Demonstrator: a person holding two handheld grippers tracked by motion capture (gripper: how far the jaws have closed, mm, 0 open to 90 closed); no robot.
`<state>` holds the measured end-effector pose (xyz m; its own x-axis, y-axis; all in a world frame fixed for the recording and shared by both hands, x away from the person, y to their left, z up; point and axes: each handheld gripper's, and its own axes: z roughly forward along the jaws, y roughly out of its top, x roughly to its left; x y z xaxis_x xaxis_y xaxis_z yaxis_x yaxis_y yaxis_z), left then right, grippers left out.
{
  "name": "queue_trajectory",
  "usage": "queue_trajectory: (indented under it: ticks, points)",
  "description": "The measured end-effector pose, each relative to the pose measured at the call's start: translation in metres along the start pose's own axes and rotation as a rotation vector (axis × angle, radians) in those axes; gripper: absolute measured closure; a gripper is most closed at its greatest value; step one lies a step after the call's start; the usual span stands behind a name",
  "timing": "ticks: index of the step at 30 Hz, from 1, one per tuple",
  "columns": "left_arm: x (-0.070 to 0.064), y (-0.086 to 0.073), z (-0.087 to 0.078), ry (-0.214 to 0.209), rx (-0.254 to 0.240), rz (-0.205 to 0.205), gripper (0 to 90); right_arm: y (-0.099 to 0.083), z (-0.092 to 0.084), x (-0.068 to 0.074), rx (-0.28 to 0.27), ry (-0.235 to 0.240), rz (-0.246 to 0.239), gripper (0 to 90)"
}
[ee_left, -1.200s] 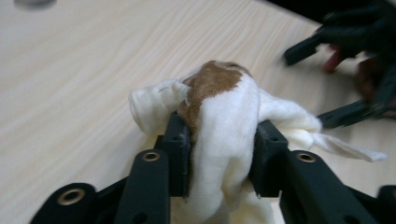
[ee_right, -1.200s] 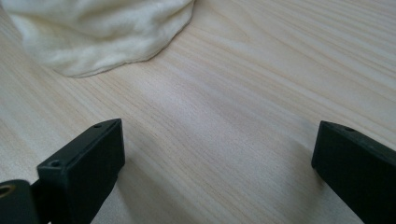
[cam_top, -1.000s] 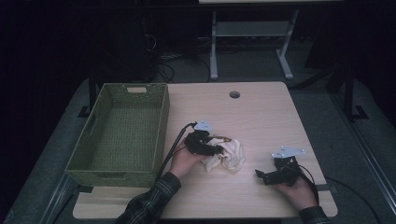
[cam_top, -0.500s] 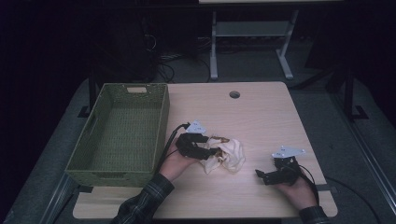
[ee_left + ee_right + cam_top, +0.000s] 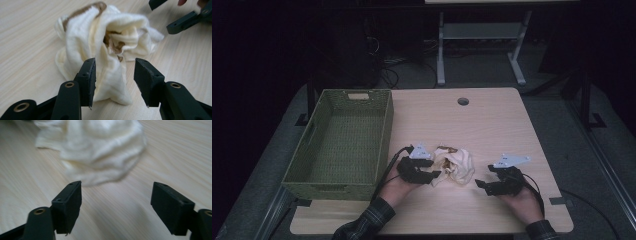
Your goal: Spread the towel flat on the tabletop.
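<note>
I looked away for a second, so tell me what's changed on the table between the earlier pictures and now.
The left tongs have been closing around a fold of the cream cloth, not yet pinching it. The right tongs have been closing too, with nothing between them. The green basket stayed put.

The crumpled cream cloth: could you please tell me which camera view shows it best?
The left gripper view: the cloth is close and sharp, with its folds and brown patches clear. The right gripper view shows its blurred near edge. The high view shows it small on the table.
</note>
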<state>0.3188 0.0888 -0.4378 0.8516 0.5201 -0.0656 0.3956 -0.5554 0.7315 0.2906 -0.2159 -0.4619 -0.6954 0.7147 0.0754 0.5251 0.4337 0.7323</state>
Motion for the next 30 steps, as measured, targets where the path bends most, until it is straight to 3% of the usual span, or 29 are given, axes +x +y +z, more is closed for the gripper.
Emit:
queue_trajectory:
  ticks: [8,10,15,17,22,27,30]
  points:
    - [-0.004,-0.011,0.020,0.010,0.076,0.020,51.5,0.026,0.019,0.017,-0.030,0.080,-0.043,34.6]
    - [-0.005,-0.012,0.024,0.021,0.090,0.029,54.8,0.030,0.024,0.021,-0.028,0.085,-0.055,42.4]
    - [-0.002,-0.011,0.024,0.031,0.097,0.027,79.6,0.038,0.033,0.022,-0.017,0.106,-0.068,75.6]
    - [-0.001,-0.011,0.022,0.029,0.097,0.025,82.7,0.039,0.031,0.021,-0.006,0.113,-0.068,80.3]
    - [0.001,-0.009,0.010,0.029,0.074,0.017,83.4,0.038,0.018,0.008,-0.022,0.080,-0.068,84.7]
    - [0.005,-0.007,0.002,0.037,0.048,-0.001,83.5,0.035,0.003,-0.013,-0.040,0.033,-0.037,85.5]
    - [0.004,-0.006,0.001,0.030,0.043,0.000,83.7,0.035,-0.007,-0.025,-0.051,-0.014,-0.028,86.2]
